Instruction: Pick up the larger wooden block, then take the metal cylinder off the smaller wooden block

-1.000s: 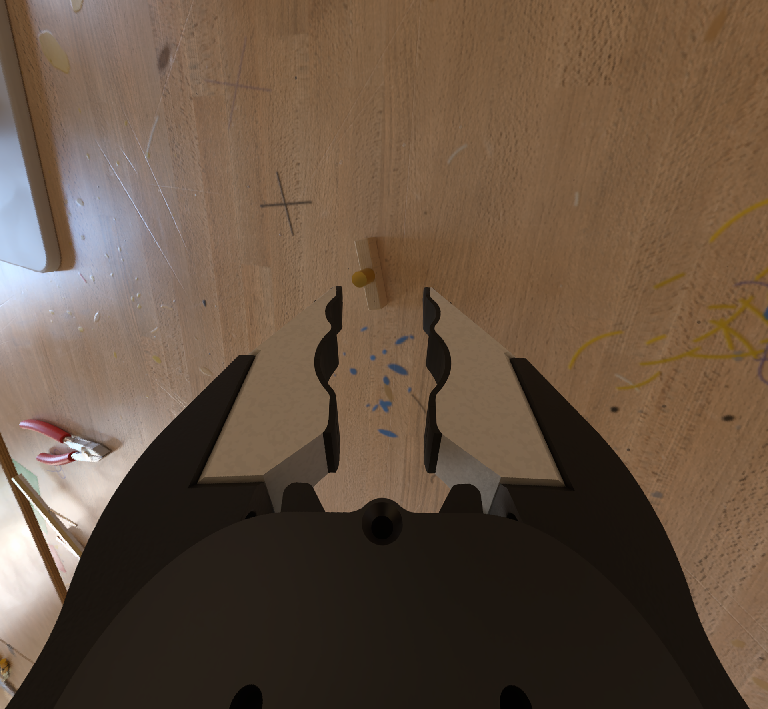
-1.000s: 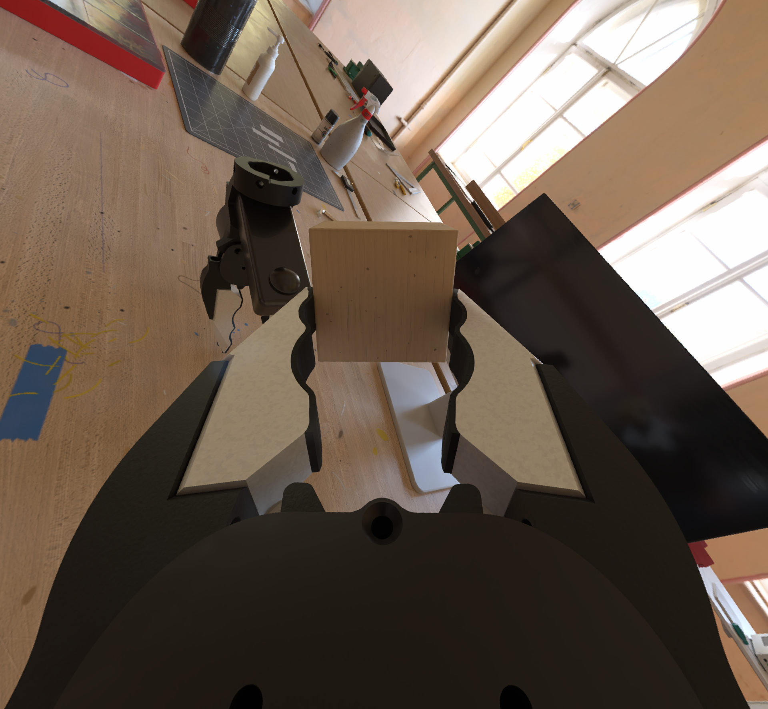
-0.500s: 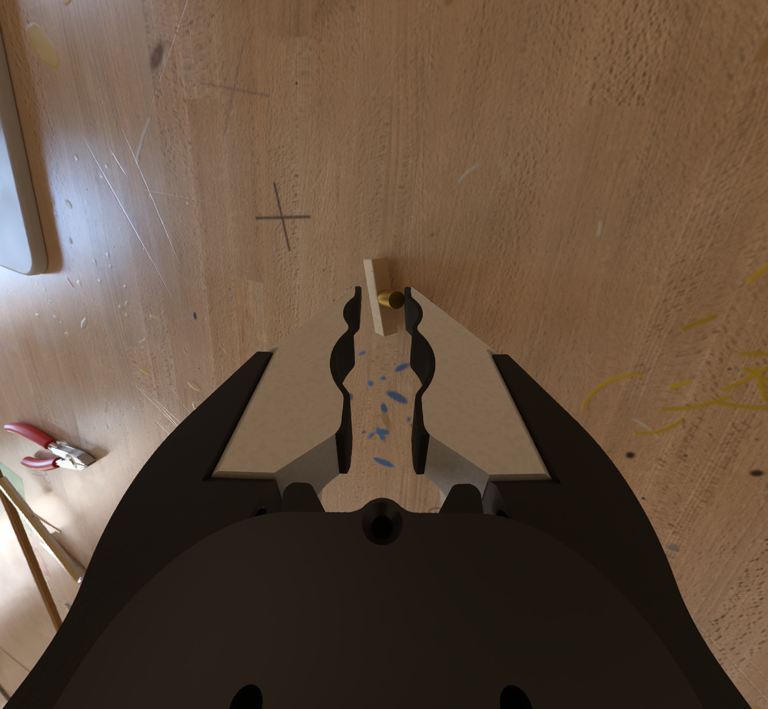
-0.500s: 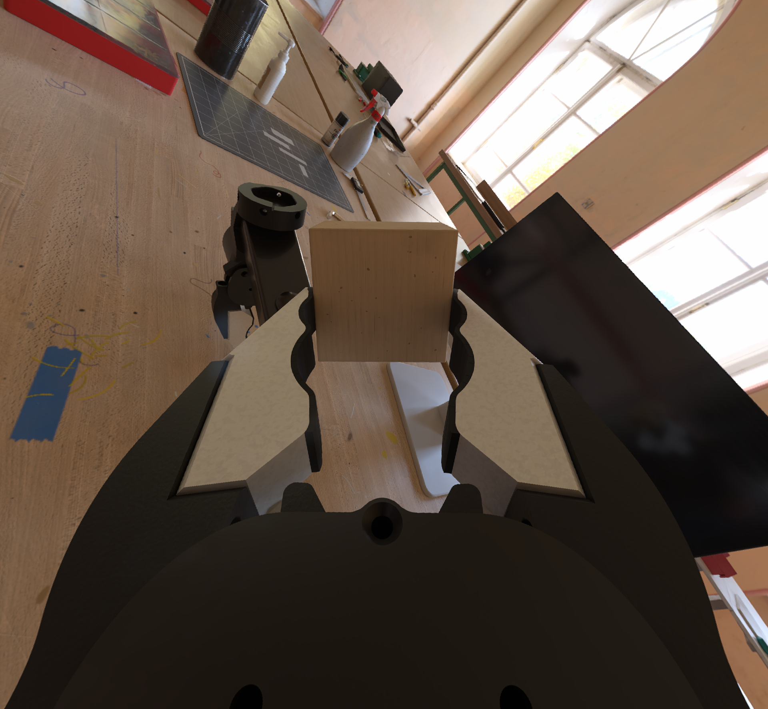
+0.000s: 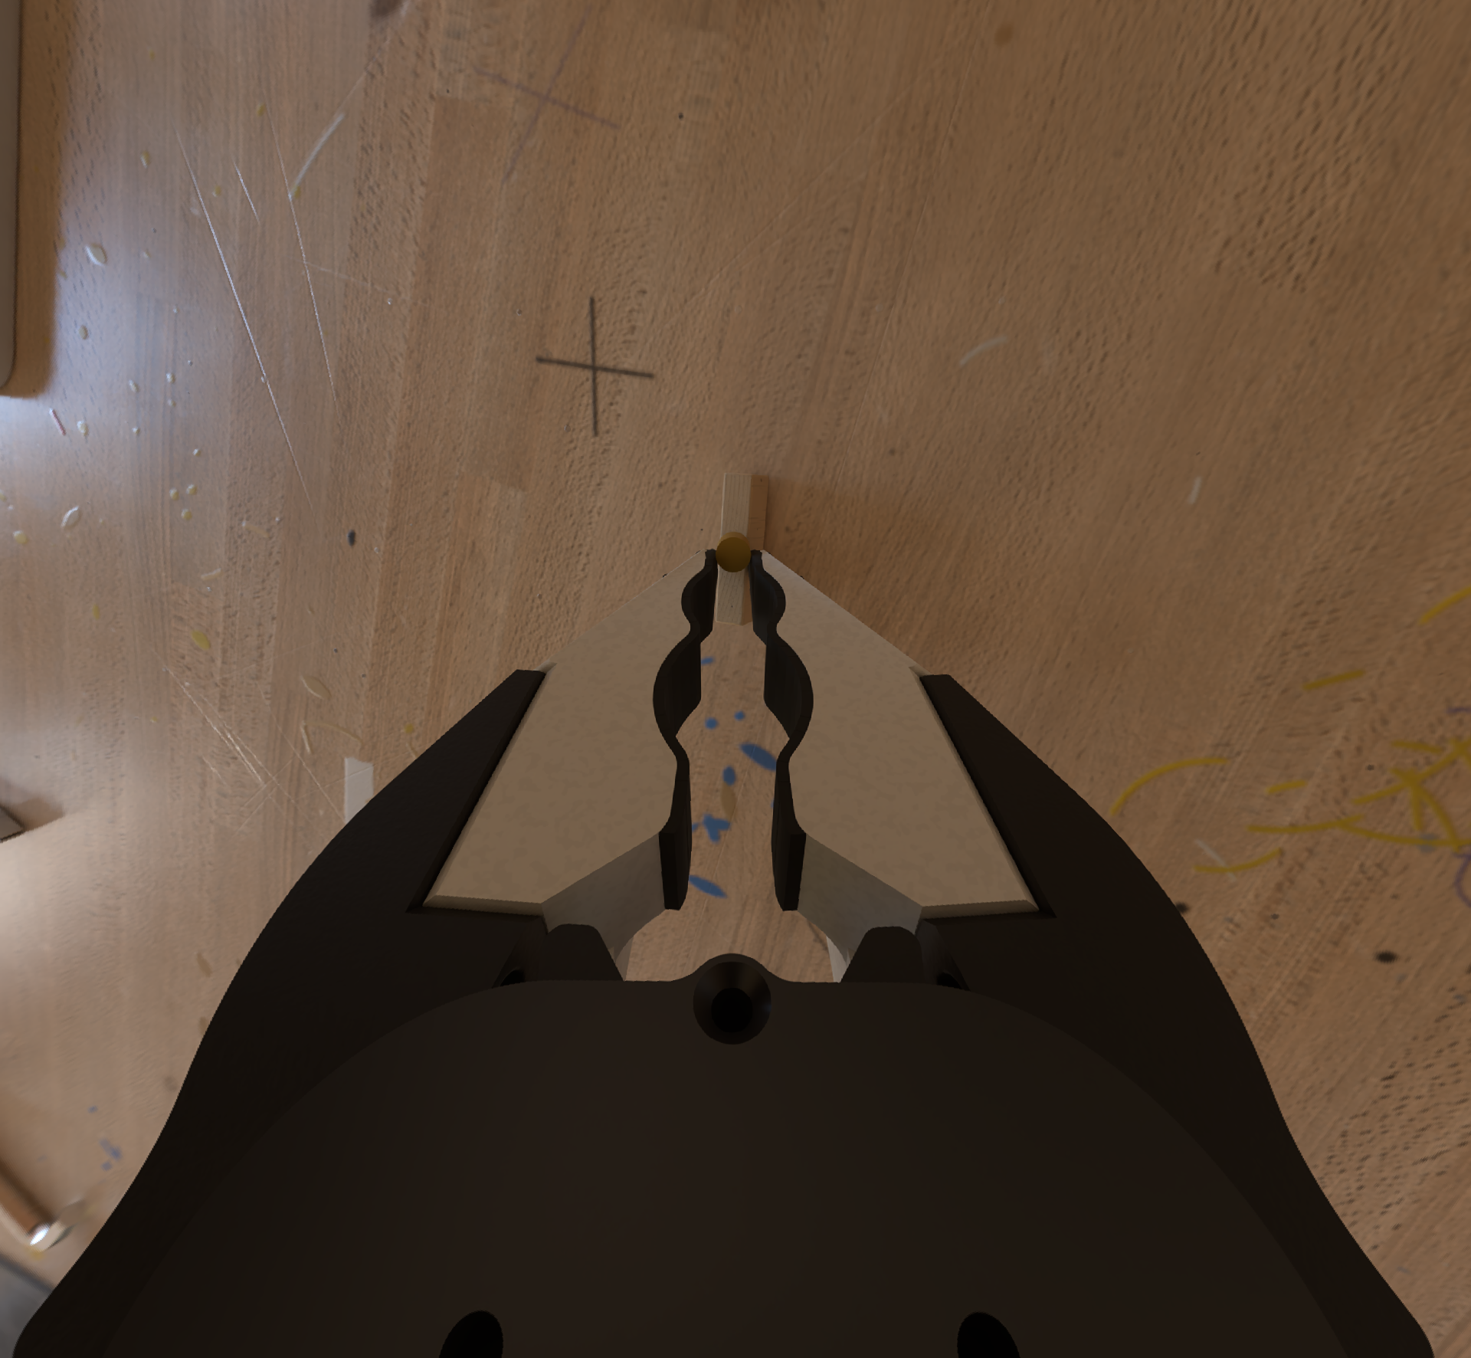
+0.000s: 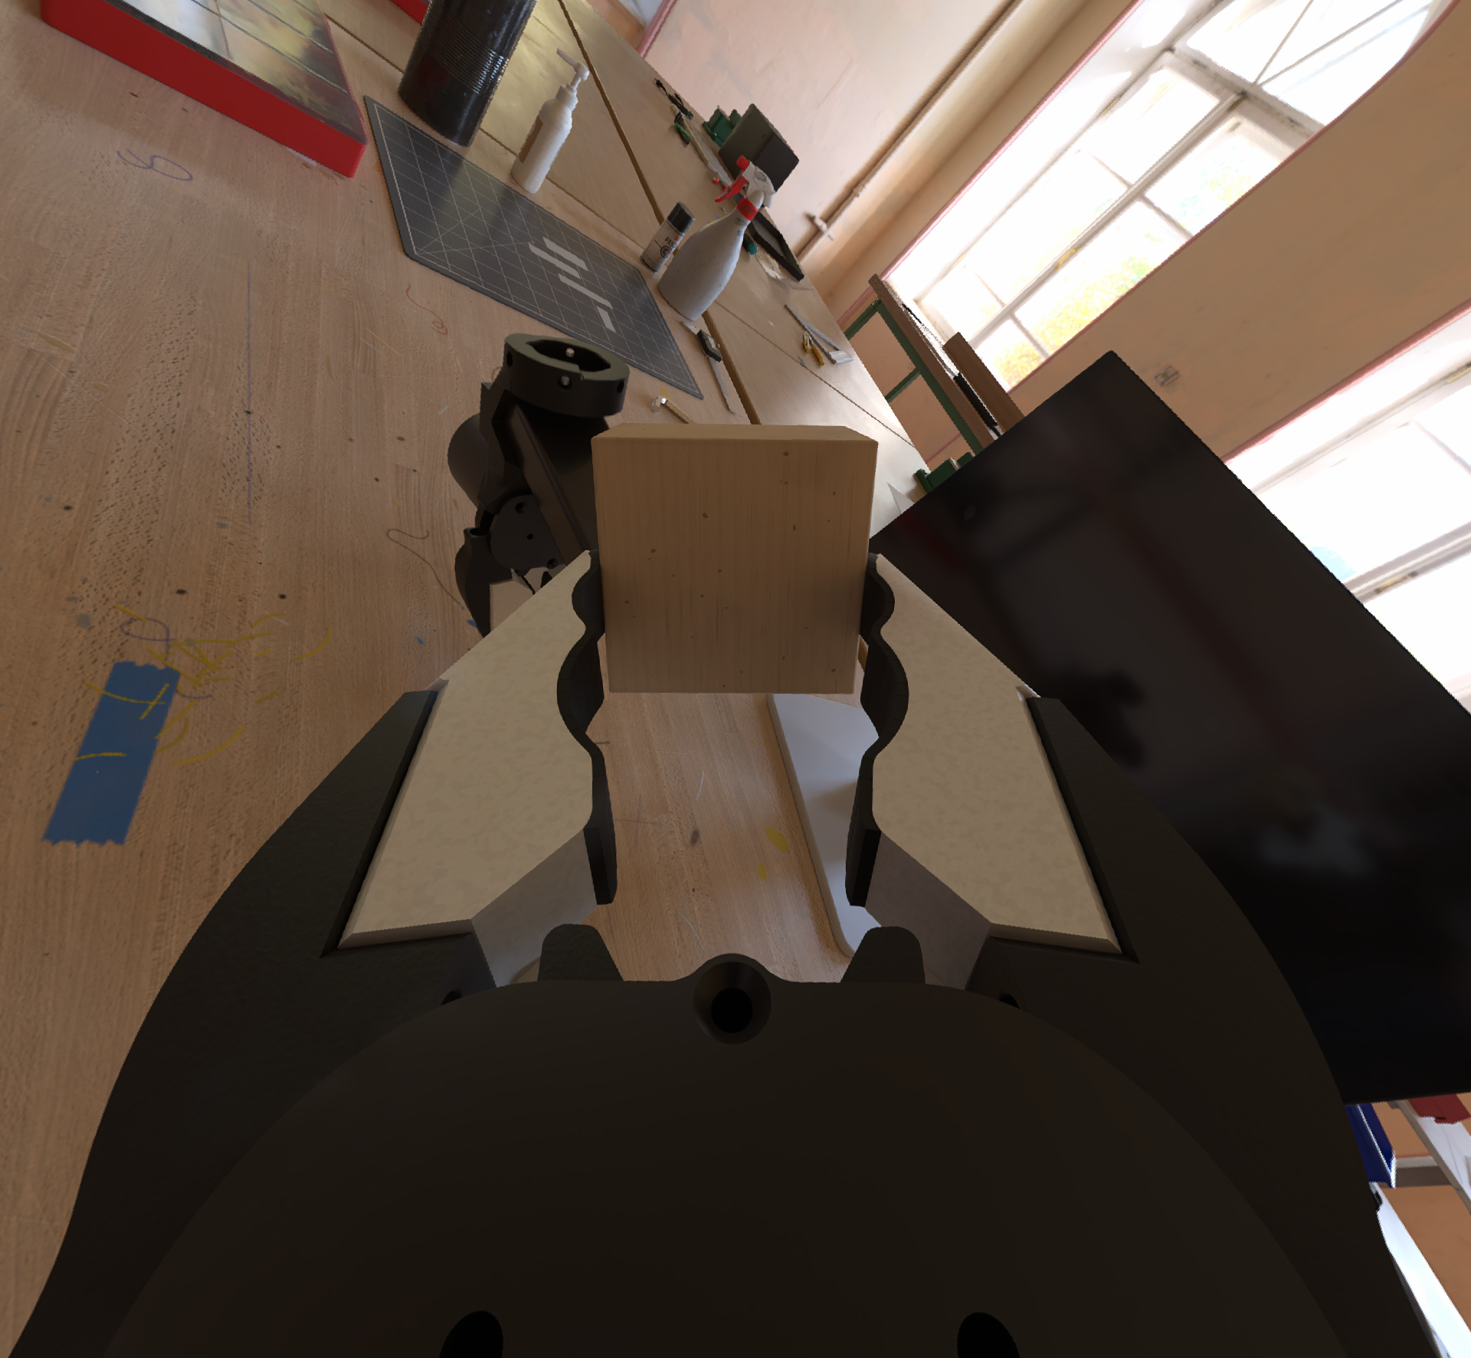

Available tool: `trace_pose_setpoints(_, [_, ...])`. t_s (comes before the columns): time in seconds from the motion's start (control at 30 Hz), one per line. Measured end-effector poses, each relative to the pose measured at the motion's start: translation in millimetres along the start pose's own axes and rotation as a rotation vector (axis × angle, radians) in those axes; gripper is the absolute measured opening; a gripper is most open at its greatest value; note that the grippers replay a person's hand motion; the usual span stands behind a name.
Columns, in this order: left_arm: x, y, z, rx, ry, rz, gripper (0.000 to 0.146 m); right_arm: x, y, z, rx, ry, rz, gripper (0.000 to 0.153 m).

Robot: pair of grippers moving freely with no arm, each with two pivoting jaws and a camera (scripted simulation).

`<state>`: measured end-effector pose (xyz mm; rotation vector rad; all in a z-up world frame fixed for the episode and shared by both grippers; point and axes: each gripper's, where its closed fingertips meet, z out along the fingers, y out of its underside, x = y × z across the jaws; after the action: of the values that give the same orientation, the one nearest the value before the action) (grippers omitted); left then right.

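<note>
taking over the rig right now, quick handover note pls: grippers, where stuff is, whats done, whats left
Right gripper: shut on the larger wooden block, held up off the bench. That step is done.
Left gripper: pointing down at the bench, fingers closed in on the metal cylinder, which sits on the smaller wooden block. A firm grip can't be confirmed from this view.
Left to do: confirm the grip, then lift the cylinder clear of the smaller block, which lies on the bench.
</note>
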<state>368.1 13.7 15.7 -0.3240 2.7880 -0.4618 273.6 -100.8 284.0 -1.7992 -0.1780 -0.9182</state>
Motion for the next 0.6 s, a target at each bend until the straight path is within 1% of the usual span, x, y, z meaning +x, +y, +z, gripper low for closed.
trace_pose_setpoints(0.1, [1,-7,-7,0.076,0.031,-0.042,0.008,0,2,1,-0.004,0.002,0.0,0.065])
trace_pose_setpoints(0.17, [1,-17,-18,0.172,0.05,-0.072,0.008,1,5,2,-0.008,0.006,-0.001,0.065])
trace_pose_setpoints(0.2, [0,-24,-27,0.241,0.053,-0.086,0.008,1,6,2,-0.01,0.008,-0.002,0.065])
trace_pose_setpoints(0.27, [-3,-42,-54,0.43,0.036,-0.081,0.008,2,9,4,-0.019,0.013,-0.007,0.065])
trace_pose_setpoints(0.37, [-5,-66,-109,0.782,-0.07,0.022,0.008,1,11,7,-0.031,0.016,-0.015,0.065])
trace_pose_setpoints(0.43, [2,-73,-145,0.966,-0.159,0.128,0.008,0,10,9,-0.029,0.014,-0.017,0.065])
trace_pose_setpoints(0.5, [8,-74,-169,1.056,-0.242,0.201,0.008,-1,8,10,-0.028,0.012,-0.021,0.065])
trace_pose_setpoints(0.6, [16,-71,-191,1.112,-0.342,0.266,0.008,-4,4,11,-0.025,0.008,-0.029,0.065])
